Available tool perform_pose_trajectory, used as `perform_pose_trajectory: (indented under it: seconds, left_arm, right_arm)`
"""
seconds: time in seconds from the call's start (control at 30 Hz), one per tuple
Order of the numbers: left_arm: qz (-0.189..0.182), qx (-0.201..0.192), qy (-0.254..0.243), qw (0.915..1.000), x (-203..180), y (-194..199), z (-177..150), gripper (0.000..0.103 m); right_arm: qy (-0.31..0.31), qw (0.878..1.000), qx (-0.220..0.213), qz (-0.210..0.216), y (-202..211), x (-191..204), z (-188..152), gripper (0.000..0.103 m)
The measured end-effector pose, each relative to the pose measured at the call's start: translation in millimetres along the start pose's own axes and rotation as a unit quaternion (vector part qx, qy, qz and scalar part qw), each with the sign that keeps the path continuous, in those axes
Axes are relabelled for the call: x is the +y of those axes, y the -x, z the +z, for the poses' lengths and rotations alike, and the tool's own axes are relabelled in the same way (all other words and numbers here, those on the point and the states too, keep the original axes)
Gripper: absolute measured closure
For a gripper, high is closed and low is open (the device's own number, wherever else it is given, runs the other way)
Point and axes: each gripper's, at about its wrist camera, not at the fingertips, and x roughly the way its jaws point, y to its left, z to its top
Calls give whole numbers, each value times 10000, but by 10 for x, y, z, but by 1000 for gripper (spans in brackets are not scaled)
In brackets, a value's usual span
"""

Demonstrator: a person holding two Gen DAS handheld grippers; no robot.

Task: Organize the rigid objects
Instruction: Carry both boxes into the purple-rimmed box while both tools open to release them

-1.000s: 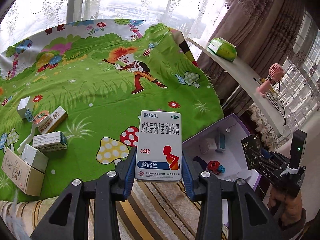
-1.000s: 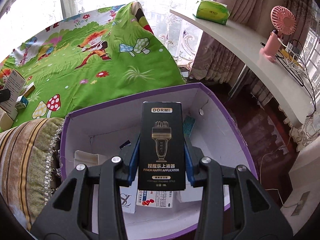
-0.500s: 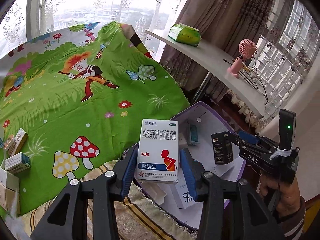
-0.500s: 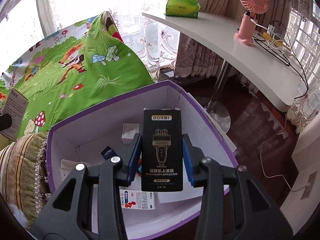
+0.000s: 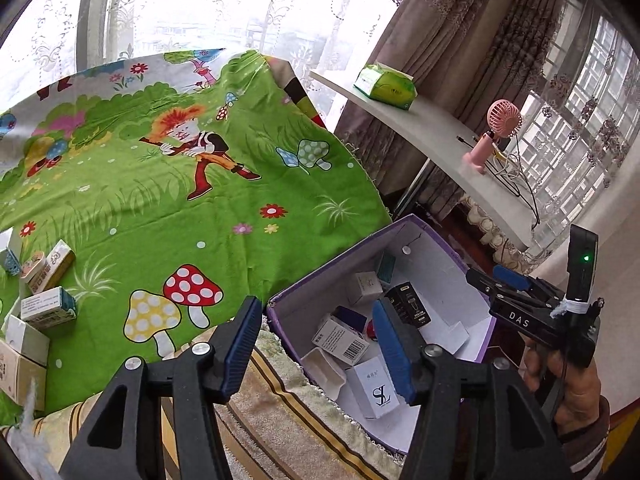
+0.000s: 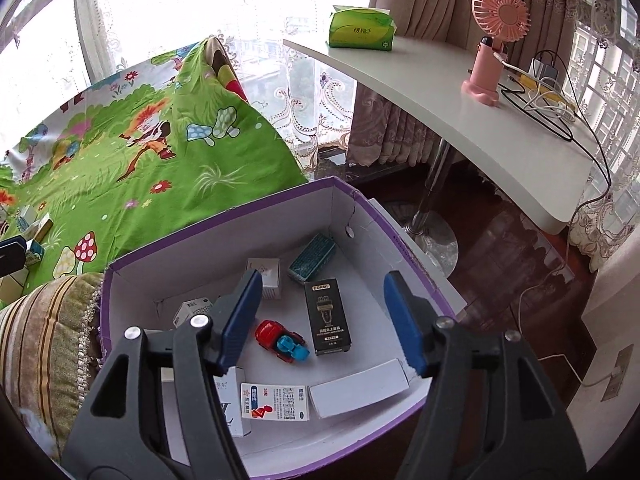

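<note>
Black box [image 6: 328, 316] marked "DORMI / PINCH HAPPY APPLICATOR" is seen lying flat on the floor of the purple bin [image 6: 416, 268], beside a red-blue toy car [image 6: 282, 340]. White pill box [image 6: 276, 402], "36" printed, lies near the bin's front wall, next to a white "SL" box [image 5: 376, 390]. Both grippers, left [image 5: 316, 354] and right [image 6: 324, 322], are held over the bin, jaws opening, nothing between them. "DAS" is read on the right gripper's body. More boxes [image 5: 48, 308] are left on the green sheet [image 5: 160, 208].

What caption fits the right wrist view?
Opening right tongs, empty, above a purple box containing the black carton.
</note>
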Motion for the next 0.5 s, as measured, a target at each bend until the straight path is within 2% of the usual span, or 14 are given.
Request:
perform_pose_trajectory:
  seconds: [0.03,0.13,0.17,0.2,0.27,0.33,0.5]
  left_arm:
    - [-19,-63,0,10000,12,42,0,43]
    - [253,-368,-91,9990,26,188,-2,27]
    - [310,-473,-125,9983,33,237,-5,20]
    - [336,-577,-146,9977,49,288,-11,17]
    - [465,-668,-155,9966,79,360,-13,15]
    - [807,-581,-148,9949,117,381,-10,14]
    - [989,-801,-337,9913,258,523,-117,14]
  right_arm:
    - [24,10000,-29,30,20,21,6,36]
    - [49,9999,-93,127,79,87,34,33]
    - [57,9998,-121,145,99,105,43,29]
    - [72,9997,-153,148,119,127,52,25]
    - [101,9996,-199,152,158,173,66,22]
    - [116,9996,-216,163,189,229,75,19]
    - [200,9992,-267,222,259,442,99,14]
